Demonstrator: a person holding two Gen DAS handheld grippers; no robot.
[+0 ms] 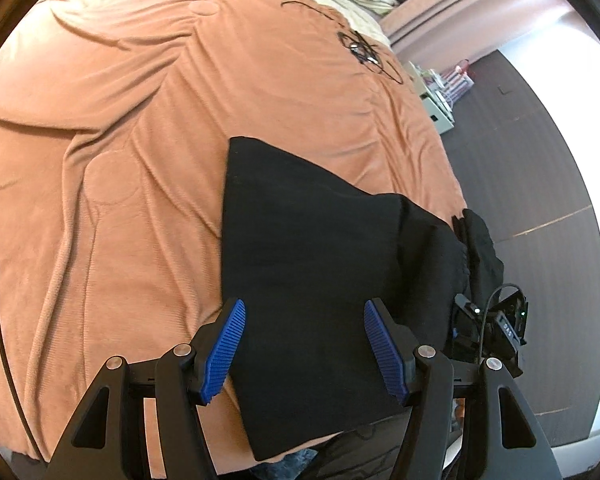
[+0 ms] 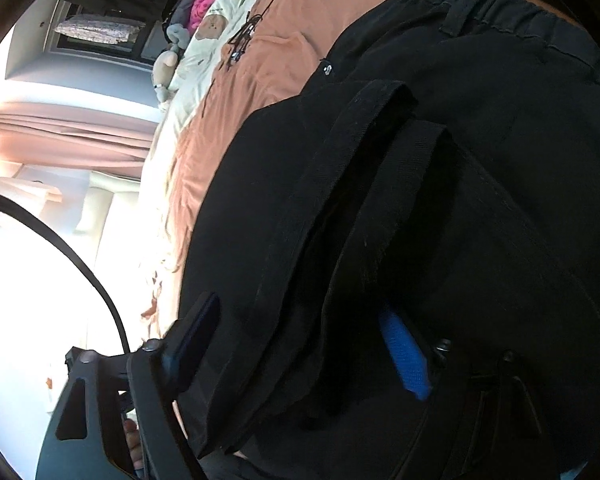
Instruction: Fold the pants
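Note:
Black pants (image 1: 300, 256) lie on an orange blanket (image 1: 120, 140) near the bed's right edge, partly folded, with a flap raised on the right side. My left gripper (image 1: 304, 344) is open, its blue pads (image 1: 224, 352) spread above the near part of the pants. In the right wrist view the pants (image 2: 480, 200) fill most of the frame, waistband at the top right, leg hems folded over. My right gripper (image 2: 304, 340) is open, with folded pant layers lying between its fingers; the right blue pad (image 2: 404, 356) is tucked under the cloth.
A tangle of black hangers (image 1: 360, 46) lies on the blanket farther off. White bedding with plush toys (image 2: 204, 28) sits at the head of the bed. Dark floor (image 1: 540, 168) and boxes (image 1: 440, 104) lie beside the bed's right edge. The other gripper's body (image 1: 496, 324) is close on the right.

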